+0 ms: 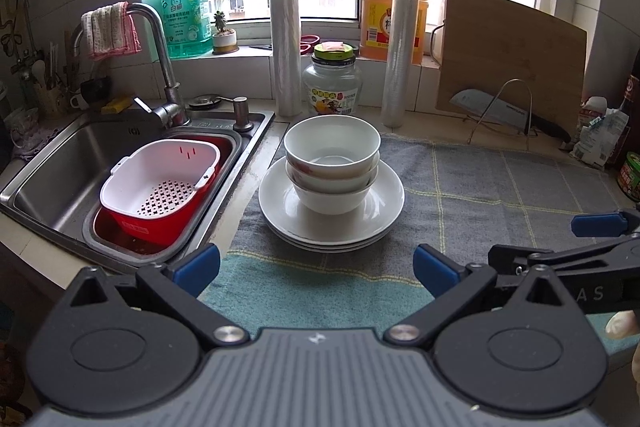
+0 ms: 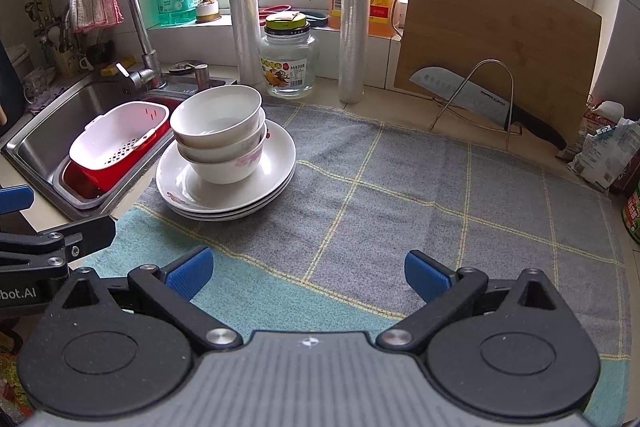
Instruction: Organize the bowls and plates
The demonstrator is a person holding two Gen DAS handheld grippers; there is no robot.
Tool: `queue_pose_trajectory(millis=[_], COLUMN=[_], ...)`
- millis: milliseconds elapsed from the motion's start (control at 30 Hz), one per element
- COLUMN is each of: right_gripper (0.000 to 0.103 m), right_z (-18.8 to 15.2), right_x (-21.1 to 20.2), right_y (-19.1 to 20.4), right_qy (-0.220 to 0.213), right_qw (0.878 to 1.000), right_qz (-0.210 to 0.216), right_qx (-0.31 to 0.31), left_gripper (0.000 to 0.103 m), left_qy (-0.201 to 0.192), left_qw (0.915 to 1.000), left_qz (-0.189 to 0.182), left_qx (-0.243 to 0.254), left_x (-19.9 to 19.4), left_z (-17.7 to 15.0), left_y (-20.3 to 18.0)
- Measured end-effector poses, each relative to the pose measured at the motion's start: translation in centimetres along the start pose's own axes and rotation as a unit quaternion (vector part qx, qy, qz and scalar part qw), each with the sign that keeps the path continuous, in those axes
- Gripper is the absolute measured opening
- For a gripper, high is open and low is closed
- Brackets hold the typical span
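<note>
I see a colander (image 1: pixel 160 183) in the sink (image 1: pixel 64 163) at nine o'clock, knife (image 2: pixel 476 103) and board (image 2: pixel 500 27) at two.

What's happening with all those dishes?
A person holds two claws over a kitchen counter, tidying plates and bowls. Right now nothing is being held: the left claw and the right claw are both open, hanging above the checked cloth. Three bowls sit nested on a stack of plates on the cloth, beside the sink. A white strainer basket rests in a red tub in the sink.
</note>
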State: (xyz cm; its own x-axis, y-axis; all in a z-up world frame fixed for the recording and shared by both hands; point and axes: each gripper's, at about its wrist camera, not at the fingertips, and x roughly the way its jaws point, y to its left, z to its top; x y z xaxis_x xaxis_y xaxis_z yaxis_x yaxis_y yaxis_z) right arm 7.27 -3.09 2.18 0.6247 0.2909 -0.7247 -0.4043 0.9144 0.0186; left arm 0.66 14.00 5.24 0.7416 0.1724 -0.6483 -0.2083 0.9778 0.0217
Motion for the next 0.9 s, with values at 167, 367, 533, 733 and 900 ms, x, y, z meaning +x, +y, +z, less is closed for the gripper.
queue_pose_trajectory(millis=[167,367,533,733,900], right_gripper=[0.103,0.103,0.103,0.103,0.103], right_z=[0.07,0.22,0.25,0.24,0.28], right_x=[0.02,0.04,0.09,0.15,0.15], right_y=[-0.09,-0.12,-0.16,-0.12,-0.12], right_qy=[0.000,0.000,0.000,0.002,0.002], right_qw=[1.000,1.000,1.000,1.000,1.000], right_qz=[-0.001,-0.003,-0.004,-0.007,-0.007], right_qx=[0.002,0.003,0.003,0.005,0.005], left_gripper=[0.102,0.102,0.102,0.102,0.102], left_qy=[0.000,0.000,0.001,0.003,0.003], left_qw=[1.0000,1.0000,1.0000,1.0000,1.0000], left_qz=[0.000,0.003,0.004,0.005,0.005], left_qx=[0.001,0.004,0.004,0.004,0.004], left_x=[-0.03,-0.03,-0.02,0.03,0.03], left_z=[0.12,0.32,0.34,0.40,0.40], left_y=[-0.05,-0.10,-0.21,-0.17,-0.19])
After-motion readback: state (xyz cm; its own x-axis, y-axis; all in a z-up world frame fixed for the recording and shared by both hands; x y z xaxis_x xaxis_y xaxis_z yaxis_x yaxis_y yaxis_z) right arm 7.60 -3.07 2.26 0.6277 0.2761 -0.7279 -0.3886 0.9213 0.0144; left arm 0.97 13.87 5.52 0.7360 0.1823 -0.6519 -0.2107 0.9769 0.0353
